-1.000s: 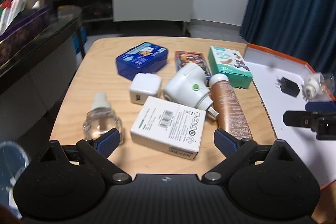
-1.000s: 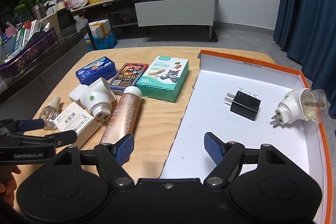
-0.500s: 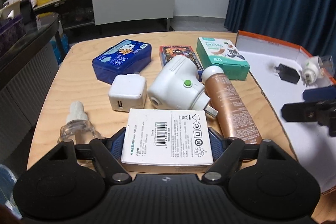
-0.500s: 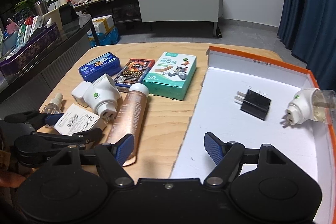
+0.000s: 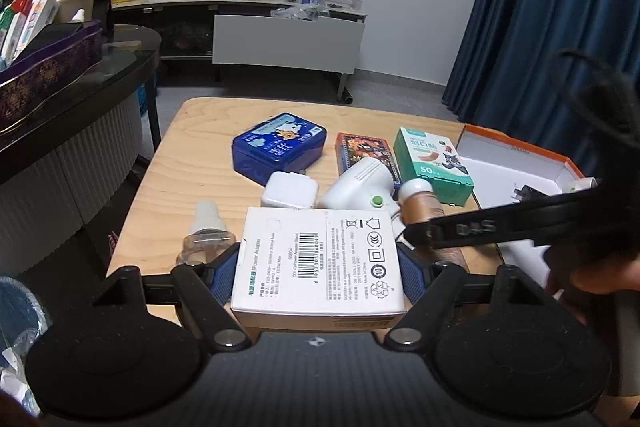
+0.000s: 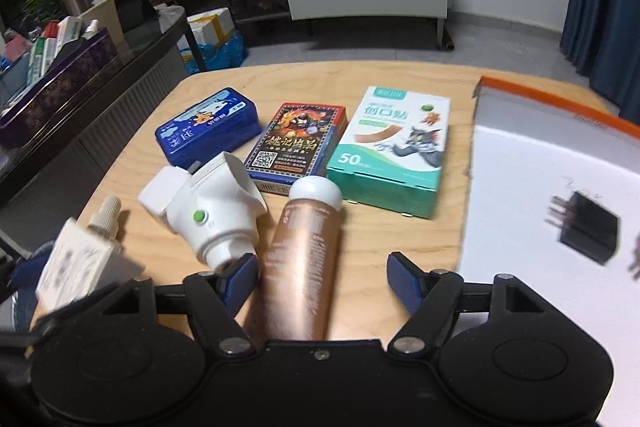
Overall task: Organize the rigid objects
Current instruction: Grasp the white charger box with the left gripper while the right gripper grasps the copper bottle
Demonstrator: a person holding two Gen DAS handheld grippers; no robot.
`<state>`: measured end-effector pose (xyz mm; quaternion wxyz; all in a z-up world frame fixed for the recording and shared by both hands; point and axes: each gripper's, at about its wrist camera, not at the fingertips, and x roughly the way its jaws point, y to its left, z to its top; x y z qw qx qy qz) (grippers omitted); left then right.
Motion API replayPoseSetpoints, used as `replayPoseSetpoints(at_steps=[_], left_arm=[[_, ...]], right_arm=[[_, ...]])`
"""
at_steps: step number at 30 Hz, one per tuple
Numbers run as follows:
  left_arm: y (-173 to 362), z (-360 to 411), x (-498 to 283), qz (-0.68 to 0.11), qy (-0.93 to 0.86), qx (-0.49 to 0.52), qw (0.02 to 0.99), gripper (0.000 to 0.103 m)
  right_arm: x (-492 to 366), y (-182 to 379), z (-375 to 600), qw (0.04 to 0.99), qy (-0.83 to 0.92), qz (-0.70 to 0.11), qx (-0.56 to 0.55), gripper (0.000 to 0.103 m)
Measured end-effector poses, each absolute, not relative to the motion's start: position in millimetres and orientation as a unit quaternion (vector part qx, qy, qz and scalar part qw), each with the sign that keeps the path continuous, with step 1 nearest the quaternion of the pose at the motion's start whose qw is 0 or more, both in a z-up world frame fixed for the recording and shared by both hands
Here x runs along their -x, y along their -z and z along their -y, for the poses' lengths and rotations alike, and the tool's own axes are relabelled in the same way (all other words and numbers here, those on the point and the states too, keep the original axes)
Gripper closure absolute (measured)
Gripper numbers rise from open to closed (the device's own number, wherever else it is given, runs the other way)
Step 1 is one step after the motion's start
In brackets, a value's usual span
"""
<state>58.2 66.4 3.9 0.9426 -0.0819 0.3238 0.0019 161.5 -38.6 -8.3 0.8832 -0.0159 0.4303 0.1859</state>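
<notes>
Wooden table [image 6: 372, 239] carrying the loose items, ahead of both tools. White tray with orange rim [image 6: 520, 187], ahead and to the right of the right tool, with a black plug adapter [image 6: 588, 233] lying inside it. Green plaster box [image 6: 390, 151], far ahead of the right tool, just beside the tray; to its left a dark card box [image 6: 298, 147] and then a blue case [image 6: 208, 131]. White power-adapter box [image 5: 320, 259], clamped between the blue pads of the left tool [image 5: 320, 275], label side up and directly in front of that tool's camera. Copper-coloured bottle [image 6: 302, 259] with a white cap, lying lengthwise between the fingers of the right tool [image 6: 322, 281]; the left pad stands close against its side, the right pad is clear of it, and the jaws are closing. White plug-in vaporiser [image 6: 216, 215] with a green button, just ahead and left of the right tool, touching the bottle. White cube charger [image 5: 290, 191], beyond the held box in the left wrist view. Clear refill bottle [image 5: 206, 239], just left of the left tool's left finger.
</notes>
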Motion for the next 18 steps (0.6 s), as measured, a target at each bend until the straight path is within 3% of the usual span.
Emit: replayPoseSetpoints(at_steps=[1, 3, 4, 18], left_arm=[[-4, -67, -58, -0.322, -0.003, 0.083, 0.943, 0.024], [-4, -68, -58, -0.321, -0.006, 0.085, 0.943, 0.024], [-4, -68, -58, -0.32, -0.008, 0.087, 0.943, 0.024], [-16, -50, -59, -0.307, 0.007, 0.105, 0.946, 0.024]], right_arm=[[-162, 10, 35, 0.887, -0.183, -0.424, 0.025, 0.032], [-161, 10, 27, 0.891, -0.185, -0.414, 0.038, 0.053], [-159, 9, 25, 0.893, -0.18, -0.41, 0.045, 0.056], [-119, -38, 86, 0.923, -0.161, -0.35, -0.002, 0.058]])
